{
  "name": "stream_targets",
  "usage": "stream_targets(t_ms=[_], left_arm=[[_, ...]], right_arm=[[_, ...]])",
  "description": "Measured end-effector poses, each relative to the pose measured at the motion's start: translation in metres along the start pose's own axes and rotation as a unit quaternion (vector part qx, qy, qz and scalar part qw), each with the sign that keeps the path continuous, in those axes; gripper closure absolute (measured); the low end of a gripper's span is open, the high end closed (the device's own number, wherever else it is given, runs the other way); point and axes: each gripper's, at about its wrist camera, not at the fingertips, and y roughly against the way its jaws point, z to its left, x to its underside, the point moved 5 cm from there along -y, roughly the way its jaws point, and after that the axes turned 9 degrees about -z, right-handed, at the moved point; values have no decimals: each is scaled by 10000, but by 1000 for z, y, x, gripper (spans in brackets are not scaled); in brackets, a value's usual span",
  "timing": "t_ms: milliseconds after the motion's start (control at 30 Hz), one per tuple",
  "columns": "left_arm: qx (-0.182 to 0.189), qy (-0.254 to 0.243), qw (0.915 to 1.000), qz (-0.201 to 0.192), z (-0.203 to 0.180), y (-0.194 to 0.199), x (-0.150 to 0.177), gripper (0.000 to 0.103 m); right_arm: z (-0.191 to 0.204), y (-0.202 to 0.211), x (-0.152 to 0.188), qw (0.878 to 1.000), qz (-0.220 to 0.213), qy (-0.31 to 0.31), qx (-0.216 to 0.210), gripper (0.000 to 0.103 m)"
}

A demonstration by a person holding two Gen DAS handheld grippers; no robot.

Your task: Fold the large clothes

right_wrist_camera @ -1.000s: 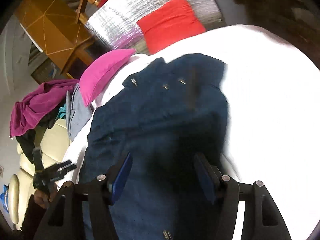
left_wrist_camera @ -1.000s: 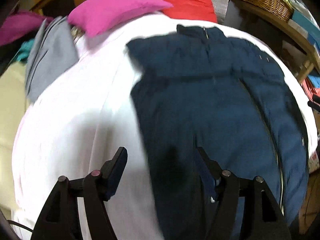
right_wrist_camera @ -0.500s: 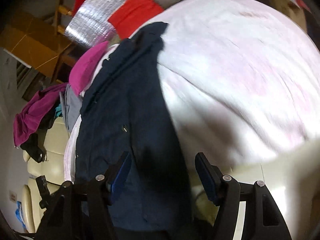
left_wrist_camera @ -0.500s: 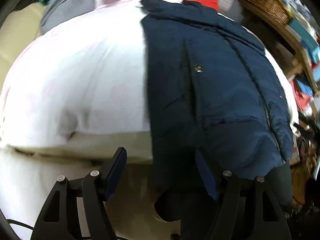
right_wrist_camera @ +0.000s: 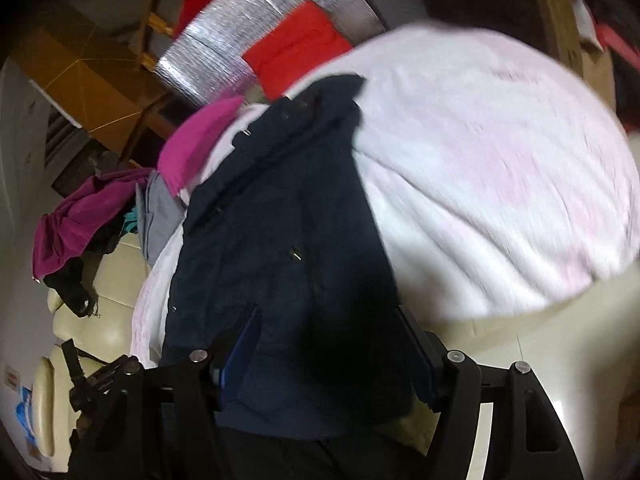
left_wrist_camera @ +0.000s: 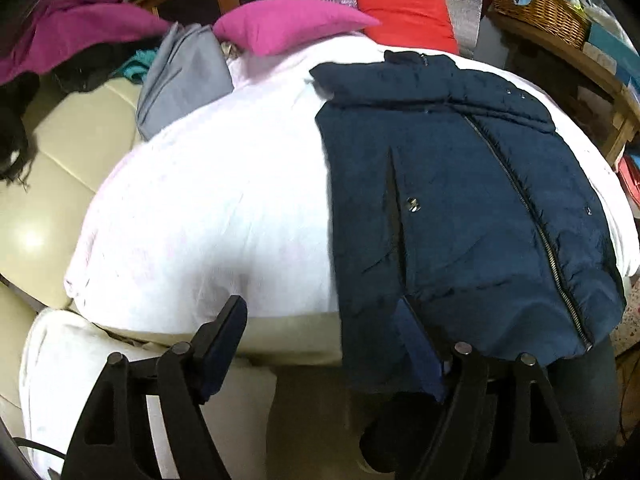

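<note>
A navy puffer jacket (left_wrist_camera: 460, 200) lies zipped and front up on the right half of a white sheet (left_wrist_camera: 208, 208), collar at the far end, hem hanging over the near edge. My left gripper (left_wrist_camera: 324, 340) hovers off that near edge at the hem's left corner. Its jaws are opening; the hem shows in the gap, but the pads do not press on it. In the right wrist view the jacket (right_wrist_camera: 280, 220) runs away from my right gripper (right_wrist_camera: 328, 344). Those jaws are opening too, over the hem's other side, gripping nothing.
A pink pillow (left_wrist_camera: 288, 24) and a red pillow (left_wrist_camera: 404, 16) sit at the far end. A grey garment (left_wrist_camera: 180, 80) and a magenta one (left_wrist_camera: 68, 28) lie at the left over a cream sofa (left_wrist_camera: 60, 160). A wicker basket (left_wrist_camera: 536, 0) stands on a shelf at the right.
Both grippers have drawn back from above the jacket to beyond the near edge, and their jaws stand a little wider. The jacket now lies flat with its hem over the edge.
</note>
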Motion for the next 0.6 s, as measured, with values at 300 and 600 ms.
stream_targets(t_ms=[300,600], left_arm=[[-245,-708,9948,-689,-57,19,-29,25],[-141,-577,9949,-821,-72,26,-47,25]], right_arm=[[69,3,-2,9938,-507,991,-22,29],[136,-4,0,9853,-611,1560,-319,29]])
